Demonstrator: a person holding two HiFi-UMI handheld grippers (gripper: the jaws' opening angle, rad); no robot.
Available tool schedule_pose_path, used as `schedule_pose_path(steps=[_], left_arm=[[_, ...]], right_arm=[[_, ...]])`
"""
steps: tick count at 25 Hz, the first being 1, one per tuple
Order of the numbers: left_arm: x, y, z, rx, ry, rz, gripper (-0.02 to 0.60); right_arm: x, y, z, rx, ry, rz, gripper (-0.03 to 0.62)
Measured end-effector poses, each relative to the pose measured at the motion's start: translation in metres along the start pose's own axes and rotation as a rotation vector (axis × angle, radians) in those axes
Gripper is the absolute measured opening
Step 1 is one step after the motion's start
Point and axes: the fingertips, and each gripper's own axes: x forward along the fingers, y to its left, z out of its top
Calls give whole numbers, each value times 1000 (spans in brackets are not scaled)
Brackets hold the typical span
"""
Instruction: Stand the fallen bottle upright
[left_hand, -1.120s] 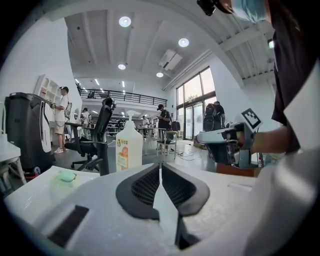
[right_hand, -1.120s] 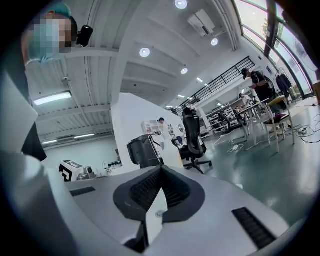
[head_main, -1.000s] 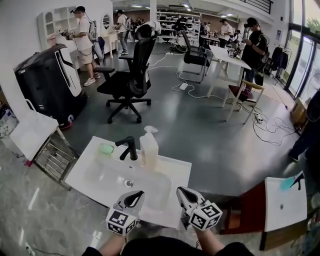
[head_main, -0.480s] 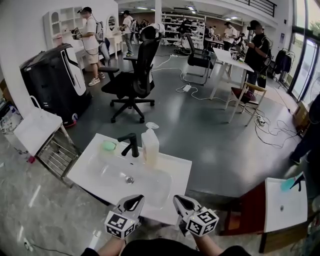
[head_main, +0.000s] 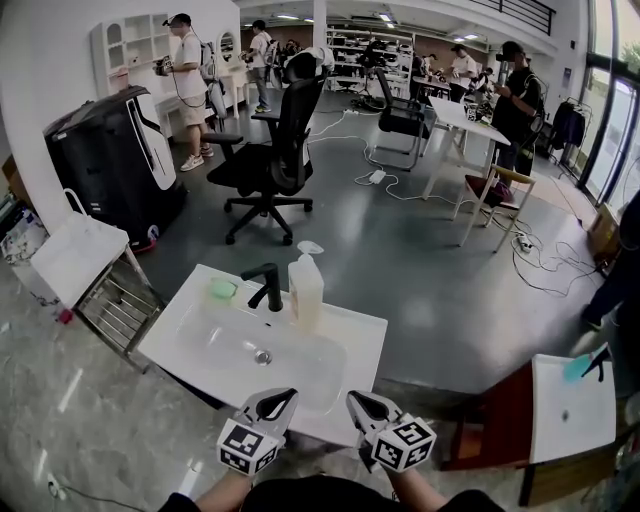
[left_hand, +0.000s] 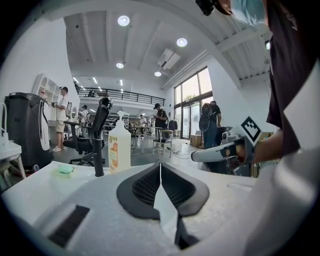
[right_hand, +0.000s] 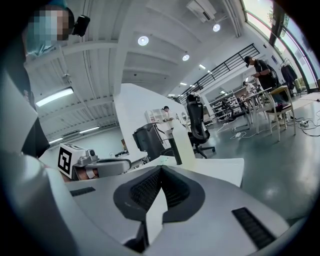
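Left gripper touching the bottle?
Apart. Head view: left gripper, shut and empty, hovers at the near edge of the sink; the bottle stands upright at its far side by the faucet.

left gripper (head_main: 283, 400): pale grey-white moulded shell, rounded, tapering to a narrow tip
right gripper (head_main: 356, 401): same pale shell, same shape
pads (left_hand: 142, 186): black, finely ribbed, set in a dark teardrop-shaped recess
shell slot (left_hand: 70, 226): dark ribbed rectangular strip in the pale shell, left of the recess; the right gripper view shows one to the right of its recess
marker cubes (head_main: 247, 447): white faces with black square patterns, one at the near end of each gripper
top (head_main: 330, 493): dark, nearly black, short-sleeved
head unit (left_hand: 206, 6): small black box worn on the head
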Motion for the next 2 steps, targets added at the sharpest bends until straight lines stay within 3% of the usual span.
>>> schedule_pose_path(steps=[2], left_arm=[[-1,-1,-3,-1,7,-4,25]], right_arm=[[1,2,-3,0,5,0,5]])
